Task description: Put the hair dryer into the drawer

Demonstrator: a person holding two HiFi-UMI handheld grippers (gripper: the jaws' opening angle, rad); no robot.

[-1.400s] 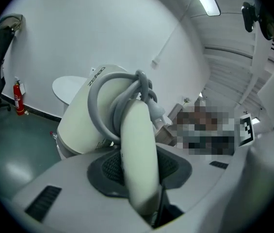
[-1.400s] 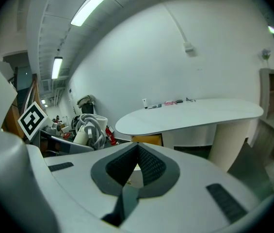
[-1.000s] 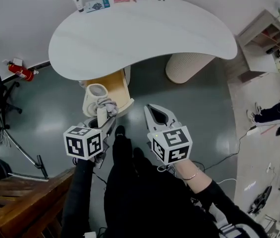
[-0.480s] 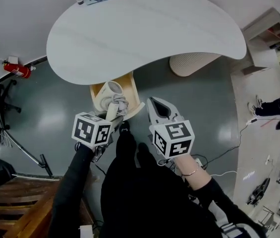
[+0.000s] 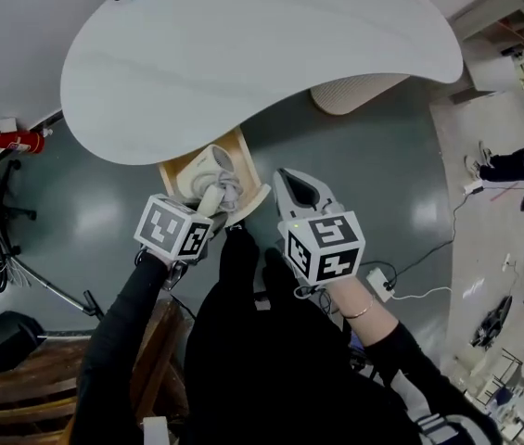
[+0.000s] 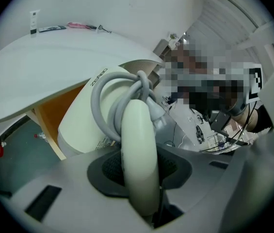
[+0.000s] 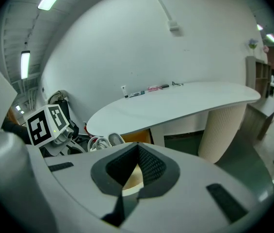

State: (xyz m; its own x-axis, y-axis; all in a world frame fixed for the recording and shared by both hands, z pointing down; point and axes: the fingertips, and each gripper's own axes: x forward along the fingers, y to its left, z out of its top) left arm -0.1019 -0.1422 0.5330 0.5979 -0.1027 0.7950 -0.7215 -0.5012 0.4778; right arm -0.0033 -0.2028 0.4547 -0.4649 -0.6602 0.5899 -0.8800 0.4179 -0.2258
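Cream plastic hair dryer (image 6: 139, 144) clamped by its handle in the left gripper (image 6: 139, 178): both jaws press on the handle, which stands up between them. A grey cord (image 6: 103, 106) is looped around the top of the handle, just beyond the jaw tips. The dryer's barrel lies past the tips, reaching away from this gripper and to its left, toward the open wooden drawer (image 6: 54, 115).

From the head view, the hair dryer (image 5: 208, 170) hangs ahead of the left gripper (image 5: 213, 207), over the mouth of the drawer (image 5: 241, 146). Whether it touches the drawer cannot be told. The drawer stands out from under the edge of the white table (image 5: 262, 44), which lies ahead of both grippers.

The right gripper (image 5: 289, 182) sits just to the right of the left one, apart from the dryer. Its jaws (image 7: 137, 152) are together at the tips with nothing between them, and they point toward the drawer (image 7: 137, 137).
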